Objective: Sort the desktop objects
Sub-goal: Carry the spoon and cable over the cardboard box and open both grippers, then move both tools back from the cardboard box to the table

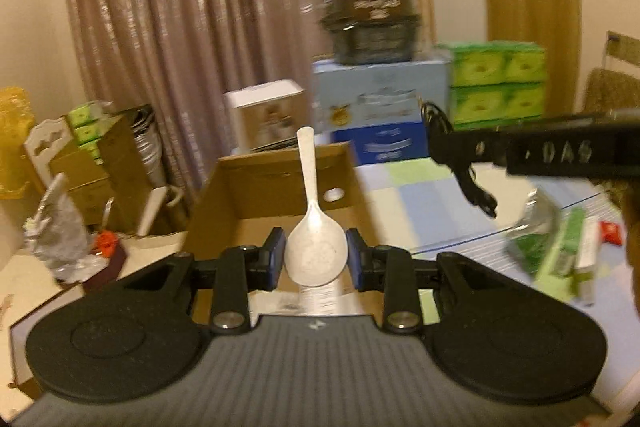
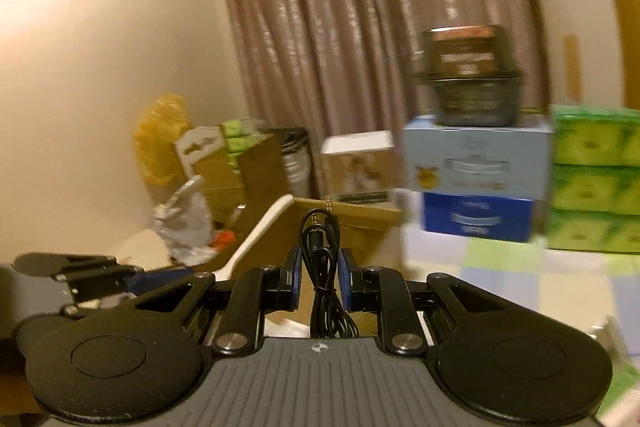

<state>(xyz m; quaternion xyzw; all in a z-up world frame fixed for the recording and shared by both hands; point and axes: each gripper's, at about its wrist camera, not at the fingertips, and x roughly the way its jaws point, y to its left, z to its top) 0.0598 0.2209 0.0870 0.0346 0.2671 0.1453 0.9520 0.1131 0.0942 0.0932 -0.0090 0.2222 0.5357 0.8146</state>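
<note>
Claws [image 1: 316,253] on unlabelled spoon [image 1: 314,251], cable [image 2: 320,267]

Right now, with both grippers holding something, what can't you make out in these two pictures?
- Print on the stacked boxes: motion blur, both views.
- Items at the table's right edge: smeared and cut off, left wrist view.
- Floor of the cardboard box: left gripper and white spoon cover most of it.
- Lower end of the black audio cable: hidden behind the right gripper body.
</note>
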